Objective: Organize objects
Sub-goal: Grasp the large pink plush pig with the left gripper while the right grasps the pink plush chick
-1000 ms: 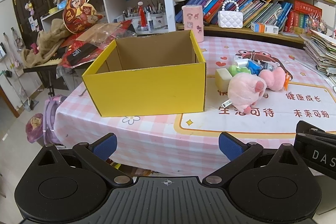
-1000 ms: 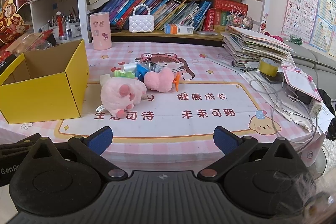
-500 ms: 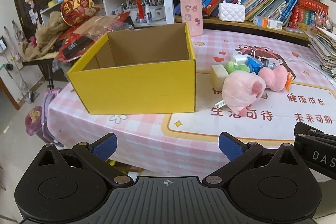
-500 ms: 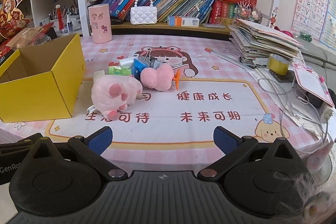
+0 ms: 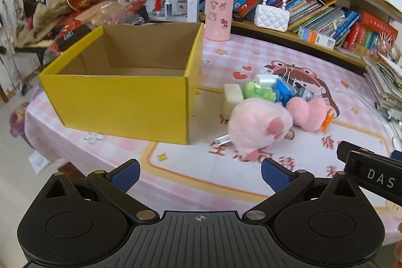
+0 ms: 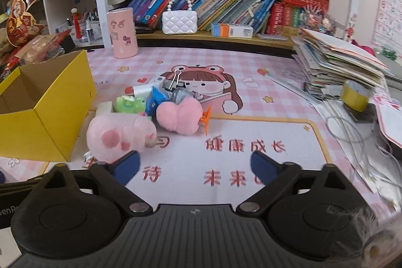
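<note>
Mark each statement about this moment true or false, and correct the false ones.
1. The yellow box has toys inside. False: only its bare cardboard inside shows.
2. The big pink plush lies on the table beside the box. True.
3. The right gripper is shut on the pink plush. False: it is open, nothing between its fingers; its jaws have just been closing.
4. The left gripper is open and empty. True.
5. A white quilted purse stands on the low shelf in front of the books. True.
6. The pink cylinder lies on its side. False: it stands upright.
</note>
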{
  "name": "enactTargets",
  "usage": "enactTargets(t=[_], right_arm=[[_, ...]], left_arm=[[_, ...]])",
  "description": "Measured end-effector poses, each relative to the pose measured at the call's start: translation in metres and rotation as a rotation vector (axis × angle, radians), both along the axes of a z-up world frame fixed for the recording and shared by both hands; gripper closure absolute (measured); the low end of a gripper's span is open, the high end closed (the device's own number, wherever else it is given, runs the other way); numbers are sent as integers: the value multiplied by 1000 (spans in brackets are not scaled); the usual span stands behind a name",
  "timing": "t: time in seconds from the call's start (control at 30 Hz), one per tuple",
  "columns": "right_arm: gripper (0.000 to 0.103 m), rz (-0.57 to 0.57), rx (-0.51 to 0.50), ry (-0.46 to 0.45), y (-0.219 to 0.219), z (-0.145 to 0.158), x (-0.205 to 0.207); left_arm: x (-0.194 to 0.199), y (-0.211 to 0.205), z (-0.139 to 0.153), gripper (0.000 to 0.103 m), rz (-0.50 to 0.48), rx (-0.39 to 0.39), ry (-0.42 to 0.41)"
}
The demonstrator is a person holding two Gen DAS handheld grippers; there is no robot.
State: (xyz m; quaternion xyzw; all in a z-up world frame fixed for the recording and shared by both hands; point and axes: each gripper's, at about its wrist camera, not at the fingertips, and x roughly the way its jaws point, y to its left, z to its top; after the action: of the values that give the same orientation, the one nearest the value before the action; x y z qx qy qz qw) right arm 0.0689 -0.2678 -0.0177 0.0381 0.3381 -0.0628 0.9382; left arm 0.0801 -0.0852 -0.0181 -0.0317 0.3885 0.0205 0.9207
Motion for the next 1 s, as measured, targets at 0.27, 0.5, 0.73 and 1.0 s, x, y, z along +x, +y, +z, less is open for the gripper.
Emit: enactTargets(t=[0.27, 0.5, 0.73, 1.0], right_arm=[[40, 24, 122, 34, -42, -11, 38], [40, 43, 152, 7, -61, -11, 62], [19, 102, 183, 33, -78, -17, 96], [10, 185, 201, 98, -73, -35, 140]], left_arm=[[24, -32, -4, 14, -27, 33, 19], [53, -68, -6, 14, -109, 78, -2], [91, -89, -37, 13, -131, 171, 66], [113, -95, -55, 19, -151, 193, 98]])
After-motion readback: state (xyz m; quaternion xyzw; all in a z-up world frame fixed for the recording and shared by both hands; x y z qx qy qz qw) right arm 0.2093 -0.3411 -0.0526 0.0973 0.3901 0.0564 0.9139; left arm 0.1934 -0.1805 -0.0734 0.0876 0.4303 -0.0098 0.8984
